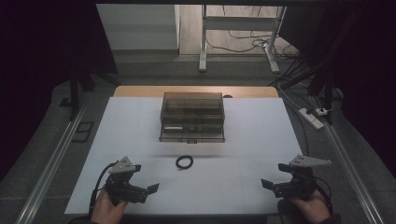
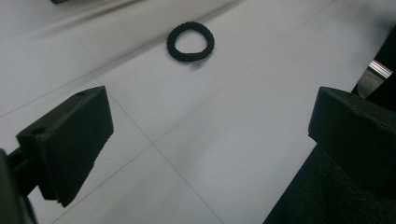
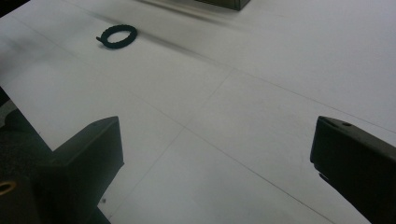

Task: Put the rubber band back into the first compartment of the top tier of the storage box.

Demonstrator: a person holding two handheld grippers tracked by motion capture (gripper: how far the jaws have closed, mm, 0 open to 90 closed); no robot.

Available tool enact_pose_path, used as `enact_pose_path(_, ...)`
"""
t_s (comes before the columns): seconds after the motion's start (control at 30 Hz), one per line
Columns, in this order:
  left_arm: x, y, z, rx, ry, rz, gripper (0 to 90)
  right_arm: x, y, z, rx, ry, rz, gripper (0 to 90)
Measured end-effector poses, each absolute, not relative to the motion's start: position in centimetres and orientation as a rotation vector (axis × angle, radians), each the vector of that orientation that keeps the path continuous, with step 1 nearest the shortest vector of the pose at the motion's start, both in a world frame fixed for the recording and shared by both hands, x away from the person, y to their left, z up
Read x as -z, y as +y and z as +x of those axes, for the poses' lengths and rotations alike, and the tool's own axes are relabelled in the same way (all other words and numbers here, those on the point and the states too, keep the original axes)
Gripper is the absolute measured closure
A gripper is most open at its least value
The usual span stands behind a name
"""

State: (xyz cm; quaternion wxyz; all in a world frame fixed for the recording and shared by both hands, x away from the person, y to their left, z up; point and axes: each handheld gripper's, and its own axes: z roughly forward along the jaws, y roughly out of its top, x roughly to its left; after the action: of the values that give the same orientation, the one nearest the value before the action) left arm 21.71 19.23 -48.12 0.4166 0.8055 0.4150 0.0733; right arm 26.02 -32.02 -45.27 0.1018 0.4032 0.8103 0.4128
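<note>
White table covering (image 1: pixel 243 186) is noted beneath a smoky drawer box (image 1: pixel 192 116) set toward the far edge. Just before the box, between both tools, a black hair band (image 1: pixel 184 162) lies flat, untouched. Left gripper (image 1: pixel 148 189) and right gripper (image 1: pixel 267 184) are held near the front edge, jaws apart, apparently readied for a pickup.

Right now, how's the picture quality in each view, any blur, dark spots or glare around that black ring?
High view: dim, dark at both sides, black ring small but clear on the white table. Left gripper view: ring fairly sharp, near jaws soft, faint shadow beside it. Right gripper view: ring slightly smeared, drawer box edge blurred; no glare.
</note>
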Motion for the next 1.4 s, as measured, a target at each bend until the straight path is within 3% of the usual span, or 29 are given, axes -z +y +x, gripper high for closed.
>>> enact_pose_path(0.5, 48.6, 17.5, 23.0, -0.239, 0.992, 2.086, 1.2, 45.3, -32.0, 26.0, -1.218, 2.396, 1.190, 2.6)
enact_pose_path(1.4, 50.0, 13.9, 25.9, -0.209, 0.915, 2.170, 0.5, 45.3, -32.0, 26.0, -1.217, 2.400, 1.187, 2.6)
